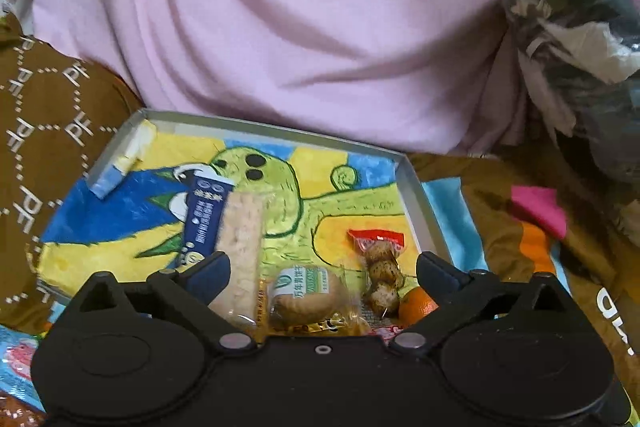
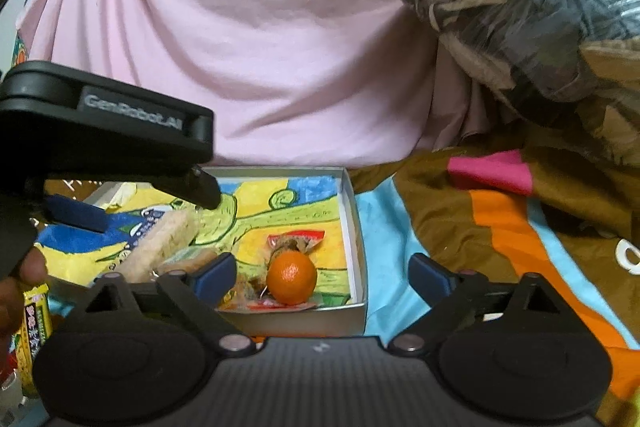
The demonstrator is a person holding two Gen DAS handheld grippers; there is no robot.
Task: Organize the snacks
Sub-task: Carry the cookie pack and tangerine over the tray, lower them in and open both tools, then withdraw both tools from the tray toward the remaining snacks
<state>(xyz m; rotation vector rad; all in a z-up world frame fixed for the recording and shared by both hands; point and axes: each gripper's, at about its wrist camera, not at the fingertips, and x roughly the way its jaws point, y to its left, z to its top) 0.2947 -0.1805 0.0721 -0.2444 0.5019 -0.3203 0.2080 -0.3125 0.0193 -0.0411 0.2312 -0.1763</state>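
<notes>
- Where the shallow box (image 1: 416, 187) lies on the patterned blanket (image 2: 500, 227), its floor is lined with a bright drawing of a green creature, and the snacks sit along its near side.
- The left gripper (image 1: 323, 273) hangs over that near side with jaws spread wide and nothing between the pads; a wrapped rice bar (image 1: 242, 247), a wrapped round bun (image 1: 306, 297) and a packet of brown lumps (image 1: 382, 275) lie below the gap.
- A dark blue packet (image 1: 206, 219) lies just beside the rice bar, on its left.
- The orange (image 2: 291, 278) rests in the box's near right corner, touching the red-topped packet behind it.
- The right gripper (image 2: 322, 277) is also wide apart and empty, held near the box's front wall, the orange showing between its fingers.
- From the right wrist view, the left gripper's black body covers the box's far left part.
- A yellow snack packet (image 2: 38, 331) lies outside the box at the left edge, by a hand (image 2: 16, 291).
- Pink cloth (image 1: 280, 27) rises behind the box; a clear plastic bag of dark fabric (image 2: 520, 7) sits to the right.
</notes>
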